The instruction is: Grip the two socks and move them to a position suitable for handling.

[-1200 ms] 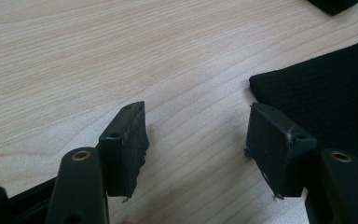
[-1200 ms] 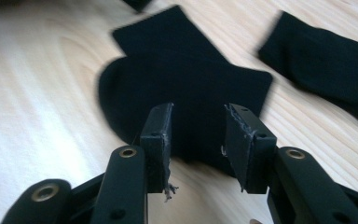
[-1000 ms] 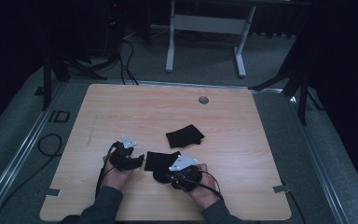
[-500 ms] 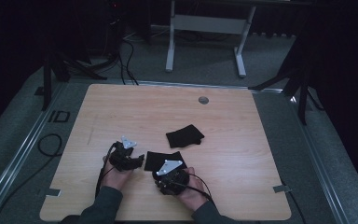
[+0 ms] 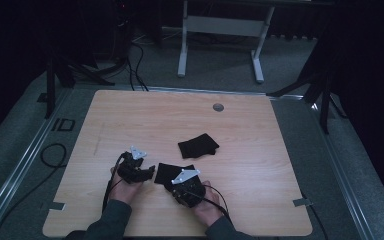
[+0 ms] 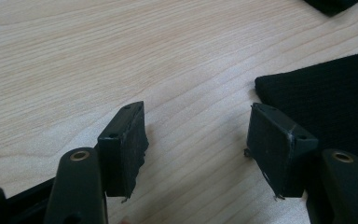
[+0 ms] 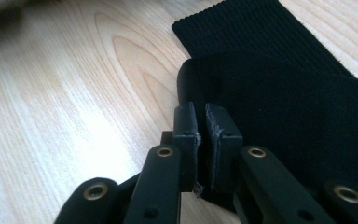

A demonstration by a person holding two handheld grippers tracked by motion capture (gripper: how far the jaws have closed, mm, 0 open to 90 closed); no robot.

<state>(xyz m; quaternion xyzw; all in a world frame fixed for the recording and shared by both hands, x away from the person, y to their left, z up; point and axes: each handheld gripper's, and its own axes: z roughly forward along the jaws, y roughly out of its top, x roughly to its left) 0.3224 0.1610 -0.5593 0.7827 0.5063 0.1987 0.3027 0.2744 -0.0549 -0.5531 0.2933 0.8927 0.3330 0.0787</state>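
Two black knit cloths lie on the wooden table (image 5: 260,165). The nearer cloth (image 5: 169,171) (image 7: 284,93) sits between my two grippers; the farther cloth (image 5: 198,145) lies just beyond it. My right gripper (image 5: 174,184) (image 7: 204,116) has just been closing its jaws, and they now pinch the raised near edge of the nearer cloth. My left gripper (image 5: 150,174) (image 6: 198,135) stands open low over bare wood. The nearer cloth's left corner (image 6: 326,98) lies just past its right-hand pad, with nothing between the pads.
A round grommet (image 5: 218,107) is set in the table near its far edge. Beyond the table are cables on the floor (image 5: 135,60) and a white desk frame (image 5: 220,30). Tape marks sit near the front corners (image 5: 300,202).
The right gripper shifted slightly left onto the nearer cloth's edge and its jaws closed on it. The left gripper stayed in place, open.
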